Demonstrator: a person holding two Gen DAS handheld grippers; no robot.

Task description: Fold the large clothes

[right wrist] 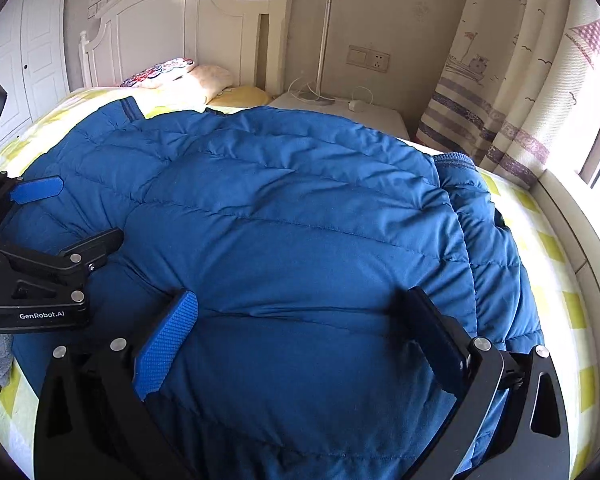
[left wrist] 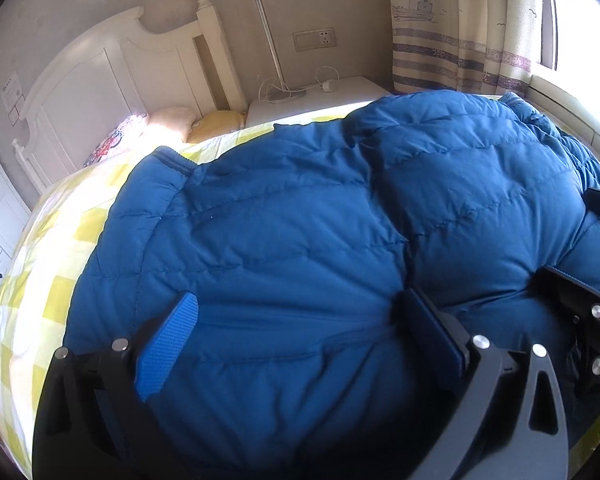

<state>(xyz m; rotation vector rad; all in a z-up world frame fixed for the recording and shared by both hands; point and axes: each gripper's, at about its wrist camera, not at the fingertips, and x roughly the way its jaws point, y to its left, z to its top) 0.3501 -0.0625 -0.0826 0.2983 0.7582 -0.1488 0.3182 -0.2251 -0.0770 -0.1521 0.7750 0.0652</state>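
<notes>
Bed: yellow-and-white checked bedsheet (left wrist: 56, 292) covers it; white wooden headboard (right wrist: 172, 36) at 11 o'clock in the right wrist view.
Jacket: blue quilted puffer jacket (right wrist: 284, 216) lies flat on the sheet, filling most of both views.
Jacket axis: long axis runs roughly 9-to-3 across the right wrist view; ribbed knit cuff (right wrist: 454, 162) points to 2 o'clock, dark ribbed edge (right wrist: 130, 110) toward 11 o'clock.
Fold state: one quilted layer lies over another along the 3 o'clock side.
Left gripper (left wrist: 300, 344): fingers spread wide, released, pressing down on the padding, nothing pinched between them.
Right gripper (right wrist: 304, 340): same, jaws apart, resting on the jacket's near part.
Relative position: left gripper shows at 9 o'clock in the right wrist view, just beside the right one, also on the jacket.
Nightstand: white bedside table (right wrist: 380, 114) at 1 o'clock carries a slim silver desk lamp (right wrist: 324, 44) and a white cable.
Pillows: patterned pillows (right wrist: 180, 74) at the headboard.
Window side: ship-print curtain (right wrist: 512, 92) at 2 o'clock.
</notes>
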